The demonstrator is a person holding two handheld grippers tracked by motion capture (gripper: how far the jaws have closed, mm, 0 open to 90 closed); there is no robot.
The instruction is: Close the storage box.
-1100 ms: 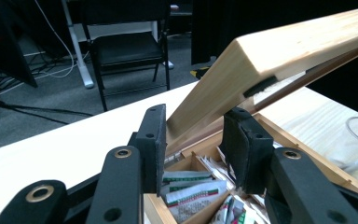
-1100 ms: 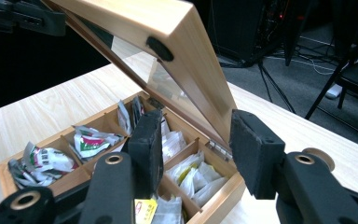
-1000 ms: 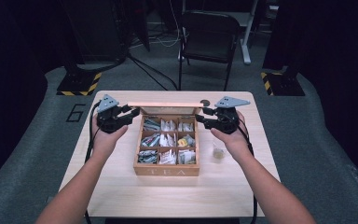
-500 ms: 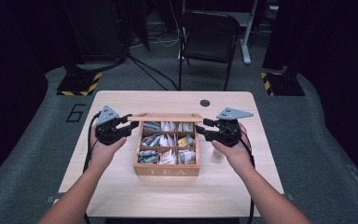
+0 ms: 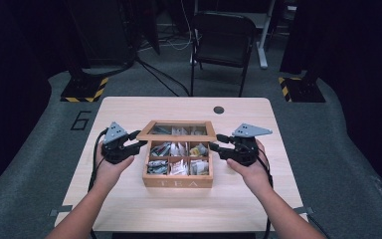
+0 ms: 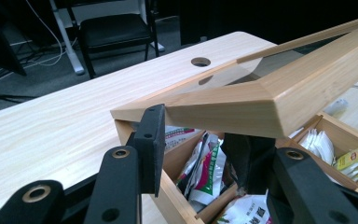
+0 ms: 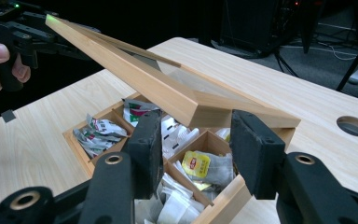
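A wooden tea box [image 5: 178,182] marked TEA stands mid-table, its compartments packed with tea bags [image 5: 178,150]. Its glass-paned lid [image 5: 179,138] hangs half-lowered over them, hinged at the far side. My left gripper [image 5: 142,140] reaches in at the lid's left edge and my right gripper [image 5: 215,142] at its right edge. In the left gripper view the lid's rail [image 6: 242,105] runs across above the open gripper [image 6: 198,140]. The right gripper view shows the lid's corner [image 7: 214,112] lying over the spread gripper [image 7: 198,135], not squeezed between the pads.
The pale wooden table [image 5: 129,112] has a round cable hole [image 5: 219,109] behind the box. A black chair [image 5: 221,45] stands beyond the far edge, with striped floor bases [image 5: 82,89] on both sides. The person's hand on the left gripper [image 7: 9,42] appears across the box.
The lid has come down from nearly upright to a half-lowered slant. Both hands moved toward the person and lower along with it.
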